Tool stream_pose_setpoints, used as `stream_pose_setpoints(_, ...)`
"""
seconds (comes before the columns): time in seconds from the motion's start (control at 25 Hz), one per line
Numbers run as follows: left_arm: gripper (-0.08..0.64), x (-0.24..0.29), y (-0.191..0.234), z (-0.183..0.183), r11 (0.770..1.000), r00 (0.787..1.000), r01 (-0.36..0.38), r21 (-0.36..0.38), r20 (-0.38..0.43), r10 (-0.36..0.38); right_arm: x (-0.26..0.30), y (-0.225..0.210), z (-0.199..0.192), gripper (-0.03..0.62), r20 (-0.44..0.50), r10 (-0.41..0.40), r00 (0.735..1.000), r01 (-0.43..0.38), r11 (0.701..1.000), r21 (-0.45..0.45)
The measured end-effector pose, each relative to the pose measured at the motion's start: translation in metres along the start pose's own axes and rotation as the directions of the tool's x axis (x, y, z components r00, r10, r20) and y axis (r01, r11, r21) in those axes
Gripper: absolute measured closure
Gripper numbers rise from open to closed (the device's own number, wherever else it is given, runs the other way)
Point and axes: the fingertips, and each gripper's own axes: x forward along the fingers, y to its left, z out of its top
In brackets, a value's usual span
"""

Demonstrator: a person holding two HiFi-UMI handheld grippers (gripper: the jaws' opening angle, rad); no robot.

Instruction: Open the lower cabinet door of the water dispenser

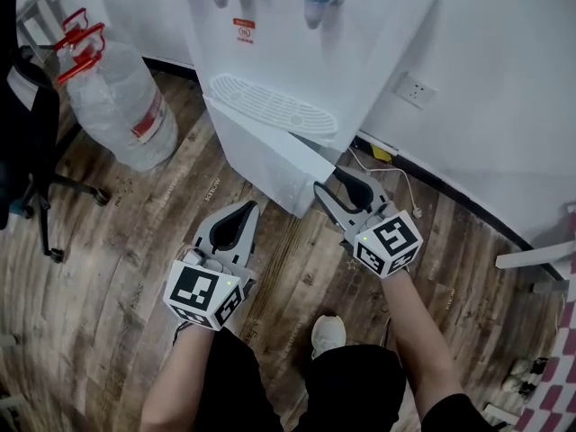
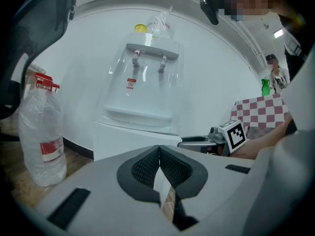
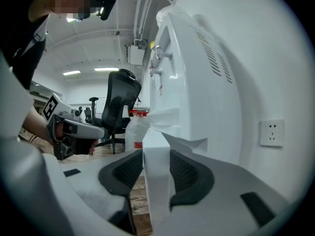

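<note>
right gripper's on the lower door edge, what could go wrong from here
1. The right gripper clasps only the thin free edge of the cabinet door, so it may slip off when pulling.
2. The shut left gripper hangs just in front of the door. Swung wider, the door may hit it.
3. The water bottle stands on the floor on that same side.

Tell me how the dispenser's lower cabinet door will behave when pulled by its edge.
The lower cabinet door looks like a stiff flat panel, so it should swing rather than bend. It seems thin, probably light. Its smooth white edge, between the right gripper's pads, may slip under a loose grip.
</note>
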Motion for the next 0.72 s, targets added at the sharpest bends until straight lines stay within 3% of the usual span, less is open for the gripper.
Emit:
stream_pose_setpoints(0.36,0.537,-0.014,0.007,-0.006,1.000,1.000,-0.008,0.000,-0.016,0.008,0.006,0.067,-0.005,0.406,-0.020,0.147,0.989,-0.148,0.987,-0.058)
stream_pose_setpoints(0.72,0.338,-0.028,0.007,0.000,0.999,1.000,-0.019,0.035,-0.005,0.019,0.019,0.133,-0.007,0.406,-0.056,0.291,0.955,-0.296,0.948,-0.117)
